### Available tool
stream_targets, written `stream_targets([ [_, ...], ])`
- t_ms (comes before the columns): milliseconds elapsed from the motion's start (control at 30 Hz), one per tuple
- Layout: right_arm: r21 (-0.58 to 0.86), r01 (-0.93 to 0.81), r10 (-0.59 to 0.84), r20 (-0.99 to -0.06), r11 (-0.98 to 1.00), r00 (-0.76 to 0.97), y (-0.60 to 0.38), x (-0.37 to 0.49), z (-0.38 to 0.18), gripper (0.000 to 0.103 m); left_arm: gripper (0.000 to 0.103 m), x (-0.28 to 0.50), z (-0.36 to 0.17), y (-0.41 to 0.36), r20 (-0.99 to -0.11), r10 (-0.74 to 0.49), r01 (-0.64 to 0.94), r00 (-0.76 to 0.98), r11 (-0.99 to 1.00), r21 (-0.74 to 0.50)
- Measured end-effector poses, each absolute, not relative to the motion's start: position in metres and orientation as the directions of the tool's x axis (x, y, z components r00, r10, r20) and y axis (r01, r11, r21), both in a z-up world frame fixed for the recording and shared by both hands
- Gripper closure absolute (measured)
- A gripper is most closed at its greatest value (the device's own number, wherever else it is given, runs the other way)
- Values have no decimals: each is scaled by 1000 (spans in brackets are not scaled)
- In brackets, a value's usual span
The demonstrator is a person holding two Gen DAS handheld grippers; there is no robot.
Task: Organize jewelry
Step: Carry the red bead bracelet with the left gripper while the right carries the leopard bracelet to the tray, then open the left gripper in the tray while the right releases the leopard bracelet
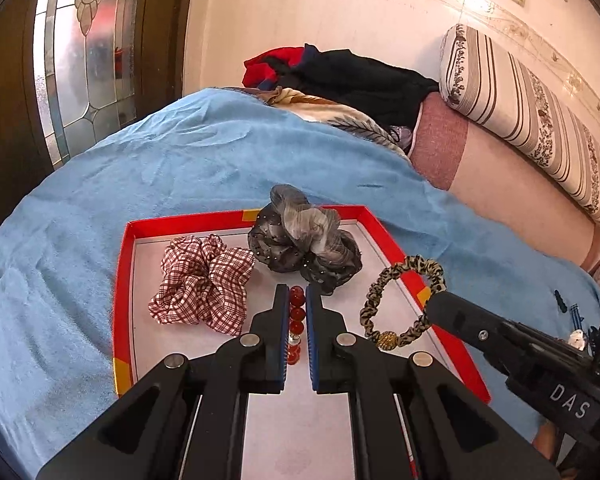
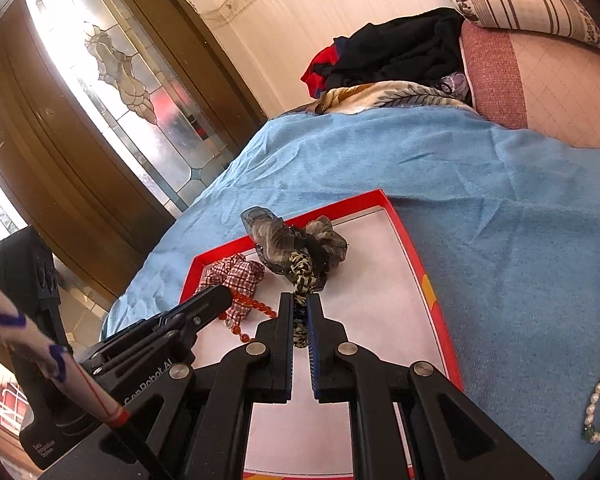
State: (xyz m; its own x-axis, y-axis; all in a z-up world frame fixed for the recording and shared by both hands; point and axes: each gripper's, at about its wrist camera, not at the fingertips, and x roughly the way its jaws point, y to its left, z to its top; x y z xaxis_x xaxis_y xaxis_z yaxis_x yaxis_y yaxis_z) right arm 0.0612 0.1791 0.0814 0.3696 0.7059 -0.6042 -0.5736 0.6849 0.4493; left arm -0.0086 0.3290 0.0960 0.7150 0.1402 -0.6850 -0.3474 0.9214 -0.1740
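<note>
Two grippers over the red-rimmed tray (image 1: 121, 280) on the blue blanket (image 1: 180, 160), both closed on an item. Left gripper (image 1: 297, 300): jaws nearly together, pinching the red bead bracelet (image 1: 296, 314), which hangs over the tray floor beside the checked scrunchie (image 1: 204, 280). Right gripper (image 2: 299, 304): jaws likewise closed, clamped on the leopard-print hair tie (image 2: 302, 276), held above the tray near the grey scrunchie (image 2: 284, 240). Handling, as judged: beads hard, smooth, likely slippery; strand limp, so grip across a single bead or the cord between beads. Hair tie soft, light, springy; any point on the fabric loop should hold, away from its gold bead. Pearl bracelet (image 2: 598, 404) lies outside the tray on the blanket.
</note>
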Motion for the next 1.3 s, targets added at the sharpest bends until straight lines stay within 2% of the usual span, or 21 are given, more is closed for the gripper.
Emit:
stream_targets([
  [967, 396, -489, 599, -705, 777, 380, 179, 95, 42, 95, 95, 3, 70, 340, -756, 200, -424, 623, 899, -113],
  [1267, 401, -472, 589, -717, 786, 372, 176, 98, 36, 93, 95, 4, 68, 342, -765, 203, -434, 611, 894, -110],
  [1300, 403, -470, 590, -717, 785, 371, 175, 98, 36, 89, 95, 4, 68, 342, -765, 206, -438, 610, 892, -110],
])
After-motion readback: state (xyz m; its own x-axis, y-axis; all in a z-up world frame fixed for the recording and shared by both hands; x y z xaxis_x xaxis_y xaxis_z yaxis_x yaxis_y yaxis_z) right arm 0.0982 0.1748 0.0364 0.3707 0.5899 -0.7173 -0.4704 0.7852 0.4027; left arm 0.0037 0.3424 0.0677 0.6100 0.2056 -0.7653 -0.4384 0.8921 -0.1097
